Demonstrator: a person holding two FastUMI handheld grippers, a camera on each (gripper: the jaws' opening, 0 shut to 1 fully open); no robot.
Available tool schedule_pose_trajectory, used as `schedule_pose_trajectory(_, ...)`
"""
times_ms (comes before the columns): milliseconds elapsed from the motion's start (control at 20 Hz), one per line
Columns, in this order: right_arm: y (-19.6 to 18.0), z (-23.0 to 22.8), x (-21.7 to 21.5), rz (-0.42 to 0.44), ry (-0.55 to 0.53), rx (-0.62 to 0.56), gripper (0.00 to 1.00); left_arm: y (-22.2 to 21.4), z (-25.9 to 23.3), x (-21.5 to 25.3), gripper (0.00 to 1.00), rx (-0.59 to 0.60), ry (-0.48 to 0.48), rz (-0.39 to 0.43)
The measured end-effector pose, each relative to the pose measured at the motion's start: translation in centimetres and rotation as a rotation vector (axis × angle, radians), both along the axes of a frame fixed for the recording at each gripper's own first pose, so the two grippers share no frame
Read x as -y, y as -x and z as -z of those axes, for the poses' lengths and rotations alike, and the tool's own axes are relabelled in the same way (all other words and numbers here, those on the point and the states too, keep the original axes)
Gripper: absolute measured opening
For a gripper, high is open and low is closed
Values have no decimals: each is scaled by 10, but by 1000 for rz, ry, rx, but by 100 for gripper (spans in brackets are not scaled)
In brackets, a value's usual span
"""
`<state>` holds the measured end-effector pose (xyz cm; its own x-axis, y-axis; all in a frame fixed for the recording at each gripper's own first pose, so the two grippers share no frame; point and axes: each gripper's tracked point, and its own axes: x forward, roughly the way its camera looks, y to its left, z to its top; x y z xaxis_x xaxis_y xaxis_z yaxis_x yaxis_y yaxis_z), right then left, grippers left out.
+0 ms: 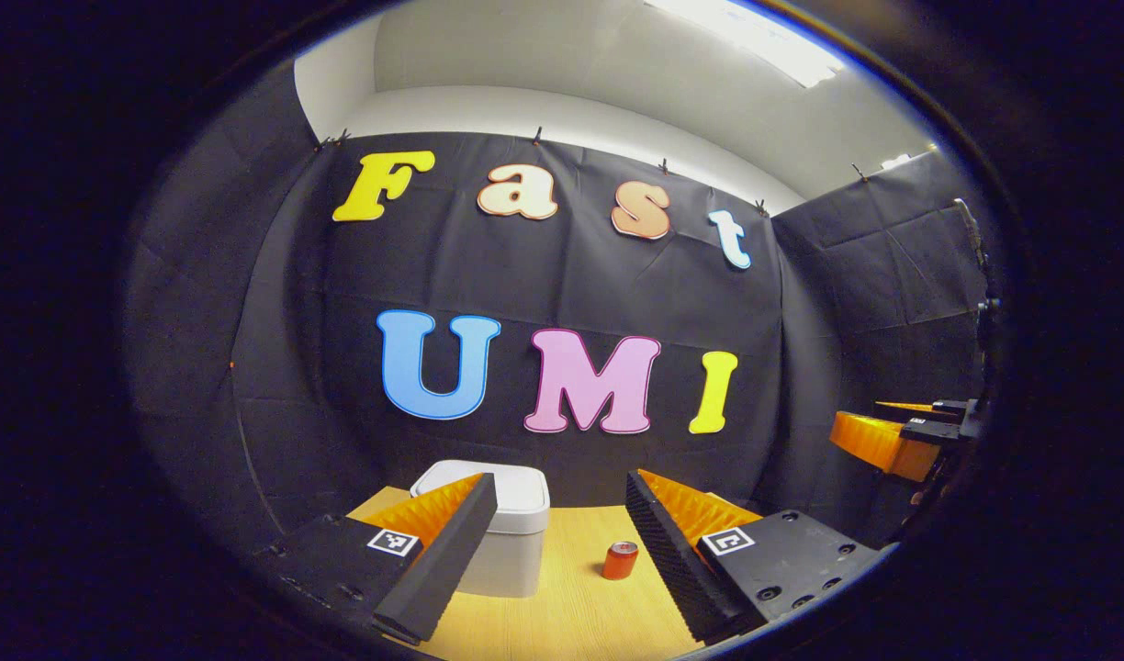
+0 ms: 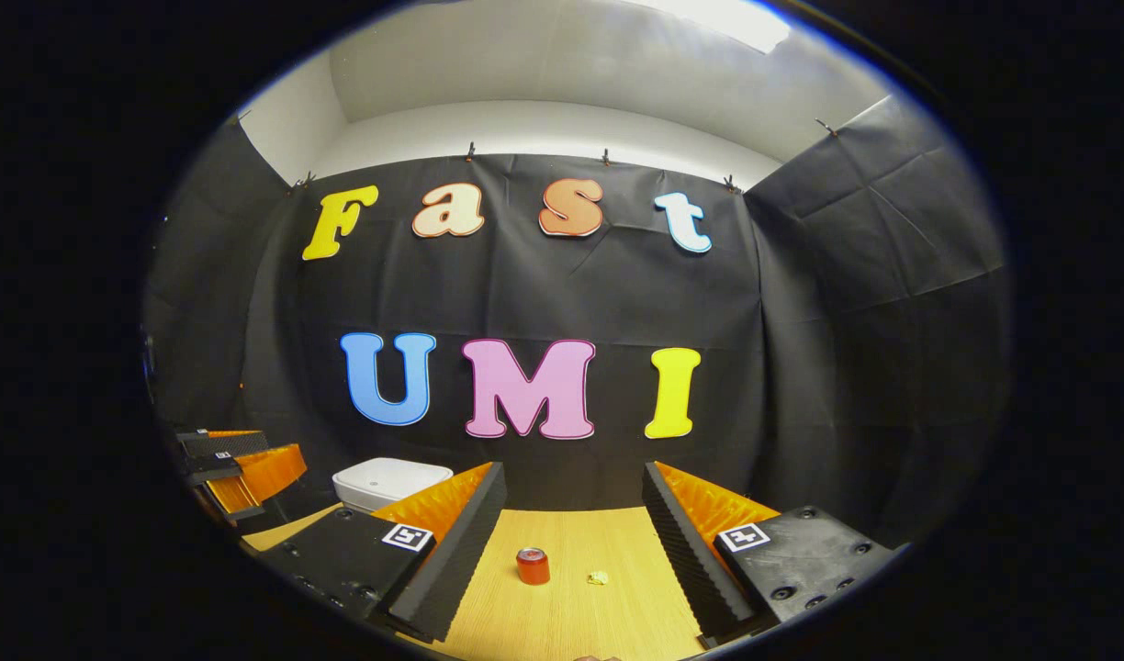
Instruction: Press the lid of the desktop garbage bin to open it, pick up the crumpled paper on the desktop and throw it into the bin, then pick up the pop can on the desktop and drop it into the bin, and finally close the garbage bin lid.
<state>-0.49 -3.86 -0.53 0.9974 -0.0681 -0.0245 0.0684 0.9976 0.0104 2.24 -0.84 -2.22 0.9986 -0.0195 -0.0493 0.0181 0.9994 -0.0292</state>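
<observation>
A white desktop bin (image 1: pixel 509 542) with its lid down stands on the wooden table, partly behind my left gripper's left finger. In the right gripper view the bin (image 2: pixel 387 482) sits at the back left. An upright red pop can (image 1: pixel 620 560) stands to the right of the bin; the right gripper view has the can (image 2: pixel 532 565) between its fingers, farther off. A small yellowish crumpled paper (image 2: pixel 598 577) lies just right of the can. My left gripper (image 1: pixel 562 560) is open above the table, holding nothing. My right gripper (image 2: pixel 571 560) is also open with nothing in it.
The wooden table (image 2: pixel 608 537) ends at the black cloth wall behind it. The right gripper (image 1: pixel 902 436) hangs in the air at the right of the left gripper view. The left gripper (image 2: pixel 236 468) floats at the left of the right gripper view.
</observation>
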Motion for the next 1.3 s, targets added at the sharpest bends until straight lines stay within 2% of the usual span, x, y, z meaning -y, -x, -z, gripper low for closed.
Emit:
schedule_pose_trajectory(150, -5, -1, -1, 0, -47, 2, 96, -7, 12, -2, 96, -25, 19, 4)
schedule_pose_trajectory(400, -20, 8, -2, -2, -27, -12, 96, -20, 28, -11, 96, -68, 35, 4)
schedule_pose_trajectory(600, -41, 22, -2, -5, -32, -43, 96, -42, 31, -26, 93, -82, 26, -31)
schedule_pose_trajectory(750, -60, 28, -4, -10, -38, -55, 96, -61, 31, -35, 86, -94, 12, -48)
schedule_pose_trajectory(800, -68, 31, -6, -19, -34, -60, 96, -67, 33, -38, 75, -99, 6, -49)
schedule_pose_trajectory(1050, -105, 43, -14, -51, -32, -86, 96, -104, 39, -47, 50, -138, -17, -55)
schedule_pose_trajectory(1100, -112, 44, -15, -54, -34, -86, 96, -111, 40, -50, 37, -146, -23, -62)
schedule_pose_trajectory(1250, -134, 48, -15, -61, -32, -85, 96, -133, 52, -67, 18, -181, -52, -114)
schedule_pose_trajectory(1300, -142, 50, -14, -63, -30, -84, 96, -141, 58, -72, 8, -208, -59, -122)
